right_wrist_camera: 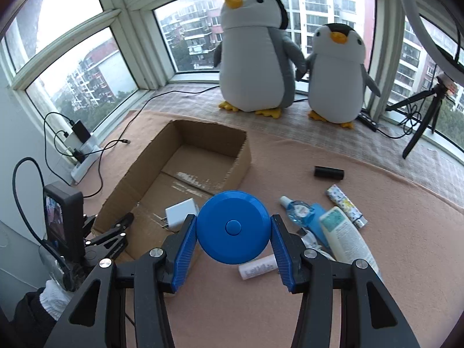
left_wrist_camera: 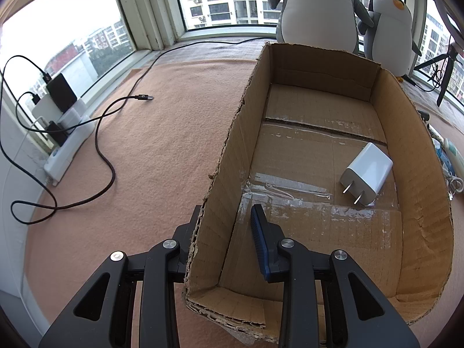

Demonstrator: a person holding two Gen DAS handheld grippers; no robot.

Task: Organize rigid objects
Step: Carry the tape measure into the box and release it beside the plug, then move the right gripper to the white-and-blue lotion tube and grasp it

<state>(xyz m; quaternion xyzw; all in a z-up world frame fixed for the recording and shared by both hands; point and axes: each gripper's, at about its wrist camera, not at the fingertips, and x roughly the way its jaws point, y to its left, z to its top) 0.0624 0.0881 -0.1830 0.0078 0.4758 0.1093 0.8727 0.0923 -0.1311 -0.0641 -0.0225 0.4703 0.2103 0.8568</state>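
An open cardboard box (left_wrist_camera: 420, 150) lies on the peach cloth with a white plug charger (left_wrist_camera: 366, 174) on its floor. My left gripper (left_wrist_camera: 226, 211) straddles the box's near left wall, one finger outside and the blue-padded finger (left_wrist_camera: 259, 240) inside with a gap to the wall, so it is open. From the right wrist, the box (right_wrist_camera: 242, 168) and charger (right_wrist_camera: 181, 213) lie ahead on the left, with the left gripper (right_wrist_camera: 124, 229) at the near corner. My right gripper (right_wrist_camera: 233, 217) is shut on a blue round disc (right_wrist_camera: 233, 249), held above the cloth by the box's right wall.
Loose items lie right of the box: a black cylinder (right_wrist_camera: 329, 172), a patterned tube (right_wrist_camera: 346, 206), a blue bottle (right_wrist_camera: 301, 211), a large white tube (right_wrist_camera: 345, 235), a small white tube (right_wrist_camera: 258, 266). Two plush penguins (right_wrist_camera: 255, 52) stand behind. A black cable (left_wrist_camera: 101, 145) and power strip (left_wrist_camera: 66, 145) sit left.
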